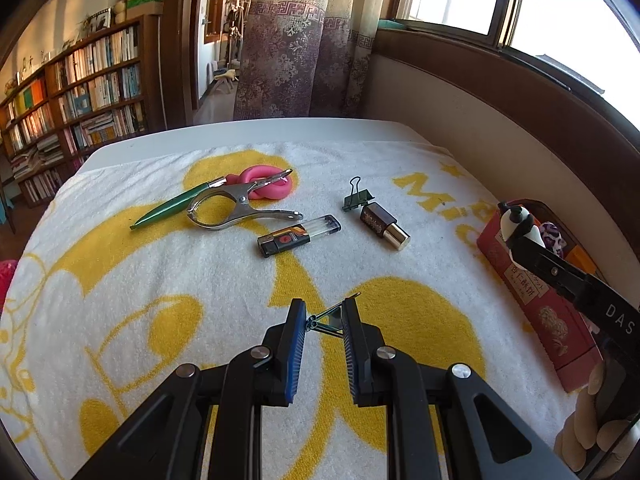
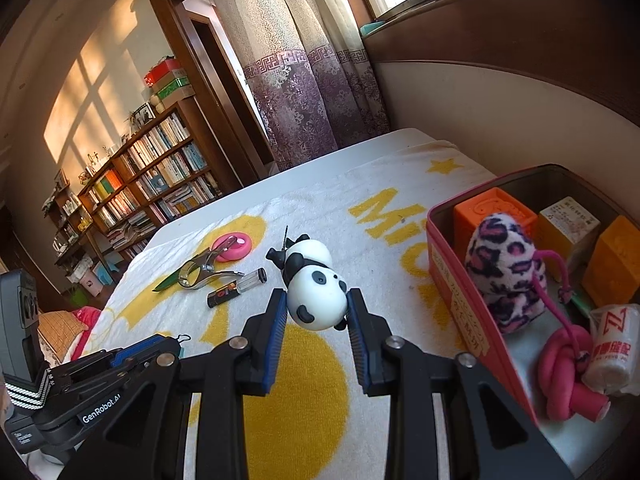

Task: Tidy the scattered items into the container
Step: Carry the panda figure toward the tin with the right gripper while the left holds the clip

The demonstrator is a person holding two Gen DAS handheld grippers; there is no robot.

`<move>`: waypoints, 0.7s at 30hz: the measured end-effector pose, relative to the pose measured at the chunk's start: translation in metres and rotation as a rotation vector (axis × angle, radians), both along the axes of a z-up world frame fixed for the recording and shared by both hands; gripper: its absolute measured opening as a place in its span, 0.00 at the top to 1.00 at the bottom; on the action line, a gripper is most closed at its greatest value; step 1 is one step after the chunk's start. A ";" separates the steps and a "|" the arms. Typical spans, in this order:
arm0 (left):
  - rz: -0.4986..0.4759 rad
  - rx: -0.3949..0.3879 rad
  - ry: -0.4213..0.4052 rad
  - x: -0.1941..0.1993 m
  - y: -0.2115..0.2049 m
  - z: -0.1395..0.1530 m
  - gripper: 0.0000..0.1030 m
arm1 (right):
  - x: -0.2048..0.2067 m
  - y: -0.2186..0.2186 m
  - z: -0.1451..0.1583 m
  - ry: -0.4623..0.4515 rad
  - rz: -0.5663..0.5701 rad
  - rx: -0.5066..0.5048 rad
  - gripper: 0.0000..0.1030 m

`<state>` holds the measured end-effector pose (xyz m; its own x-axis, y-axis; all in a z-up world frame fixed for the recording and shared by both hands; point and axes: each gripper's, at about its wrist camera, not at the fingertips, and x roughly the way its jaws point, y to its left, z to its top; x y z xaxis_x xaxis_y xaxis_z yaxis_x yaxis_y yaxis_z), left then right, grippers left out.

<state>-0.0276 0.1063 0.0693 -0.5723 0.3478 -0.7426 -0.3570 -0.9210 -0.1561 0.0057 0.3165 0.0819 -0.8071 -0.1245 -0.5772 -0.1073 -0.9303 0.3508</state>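
My left gripper (image 1: 325, 320) is shut on a small binder clip (image 1: 329, 320), held above the towel. My right gripper (image 2: 318, 308) is shut on a black-and-white panda toy (image 2: 314, 288), held just left of the red tin (image 2: 460, 292); the panda also shows in the left wrist view (image 1: 516, 224) by the tin (image 1: 536, 304). On the towel lie a green pen (image 1: 172, 206), a metal clamp (image 1: 232, 210), a pink ring (image 1: 272, 184), a lighter (image 1: 298, 234), a dark green binder clip (image 1: 357, 198) and a lipstick (image 1: 384, 226).
The tin holds an orange block (image 2: 494, 210), a leopard plush (image 2: 506, 268), a pink knotted cord (image 2: 564, 364), a white cup (image 2: 612, 344) and yellow boxes (image 2: 568, 228). A wall (image 1: 460, 120) runs behind the tin. The yellow-and-white towel (image 1: 160, 300) covers the table.
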 end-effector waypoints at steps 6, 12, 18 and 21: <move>-0.038 0.010 0.013 0.006 0.015 0.009 0.81 | 0.036 0.032 0.024 0.053 -0.070 0.002 0.68; -0.091 0.011 0.016 0.015 0.036 0.012 0.81 | 0.068 0.082 0.032 0.056 -0.194 0.012 0.68; -0.139 0.011 0.022 0.022 0.055 0.019 0.81 | 0.083 0.115 0.025 0.024 -0.272 0.007 0.68; -0.163 0.008 0.036 0.027 0.064 0.026 0.81 | 0.084 0.123 0.019 0.006 -0.284 -0.002 0.68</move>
<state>-0.0002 0.1704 0.0950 -0.5343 0.4441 -0.7192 -0.5071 -0.8491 -0.1476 0.0895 0.4391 0.1013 -0.8131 0.1062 -0.5723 -0.3617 -0.8626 0.3537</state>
